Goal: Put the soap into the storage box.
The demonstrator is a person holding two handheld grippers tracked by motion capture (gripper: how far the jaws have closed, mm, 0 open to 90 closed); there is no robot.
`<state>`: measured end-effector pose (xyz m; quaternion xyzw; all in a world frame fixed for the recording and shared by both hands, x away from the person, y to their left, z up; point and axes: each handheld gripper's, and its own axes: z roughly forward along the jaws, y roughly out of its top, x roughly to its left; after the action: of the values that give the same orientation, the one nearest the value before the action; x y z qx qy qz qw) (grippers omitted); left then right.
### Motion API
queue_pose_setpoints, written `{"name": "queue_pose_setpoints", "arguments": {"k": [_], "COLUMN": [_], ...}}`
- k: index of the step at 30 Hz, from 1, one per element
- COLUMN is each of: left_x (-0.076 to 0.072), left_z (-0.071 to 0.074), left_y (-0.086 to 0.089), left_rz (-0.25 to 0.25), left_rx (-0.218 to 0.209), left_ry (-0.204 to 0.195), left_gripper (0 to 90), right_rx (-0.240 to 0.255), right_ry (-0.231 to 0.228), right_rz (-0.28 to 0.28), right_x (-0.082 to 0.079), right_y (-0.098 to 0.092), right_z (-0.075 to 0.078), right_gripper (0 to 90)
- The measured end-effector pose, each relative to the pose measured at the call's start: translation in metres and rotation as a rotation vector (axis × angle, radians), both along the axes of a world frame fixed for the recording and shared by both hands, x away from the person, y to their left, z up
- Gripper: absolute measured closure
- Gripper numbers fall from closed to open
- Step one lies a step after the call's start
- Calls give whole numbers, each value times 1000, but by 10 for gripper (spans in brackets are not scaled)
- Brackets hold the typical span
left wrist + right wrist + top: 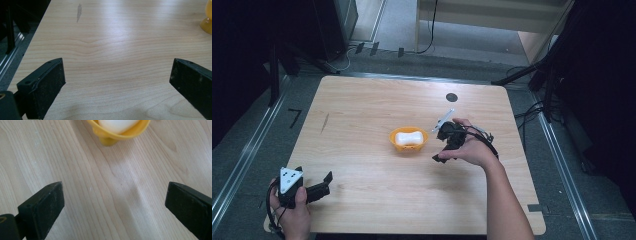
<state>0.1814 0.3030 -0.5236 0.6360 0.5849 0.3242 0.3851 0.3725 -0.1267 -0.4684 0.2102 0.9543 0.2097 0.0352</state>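
An orange bowl [424,135] stands near the middle of the wooden table [372,195] with a white bone-shaped piece [407,138] lying in it. My right gripper [438,143] is just right of the bowl, open and empty. In the right gripper view, bare wood lies between the wide jaws of that gripper [113,197]. The bowl [110,138] and the white piece [117,125] sit ahead at the top edge. My left gripper [316,175] rests at the table's near left corner, open and empty. In its own view the left gripper [117,75] looks over bare wood, with the bowl [207,22] far right.
A black round mark [452,97] sits near the table's far edge. A dark streak [325,122] marks the wood at the left. Metal rails, cables and dark stands surround the table on the floor.
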Motion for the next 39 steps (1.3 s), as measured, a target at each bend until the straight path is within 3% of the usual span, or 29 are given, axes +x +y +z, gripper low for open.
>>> {"name": "queue_pose_setpoints", "arguments": {"k": [13, 39], "left_x": [0, 0], "left_z": [0, 0], "left_y": [0, -1], "left_rz": [0, 2], "left_rx": [0, 3], "left_ry": [0, -3], "left_gripper": [4, 4], "right_rx": [1, 84], "right_ry": [-2, -41], "right_rz": [-54, -202], "right_x": [-17, -62], "right_y": [-29, -95], "right_z": [-13, -33], "right_gripper": [0, 0]}}
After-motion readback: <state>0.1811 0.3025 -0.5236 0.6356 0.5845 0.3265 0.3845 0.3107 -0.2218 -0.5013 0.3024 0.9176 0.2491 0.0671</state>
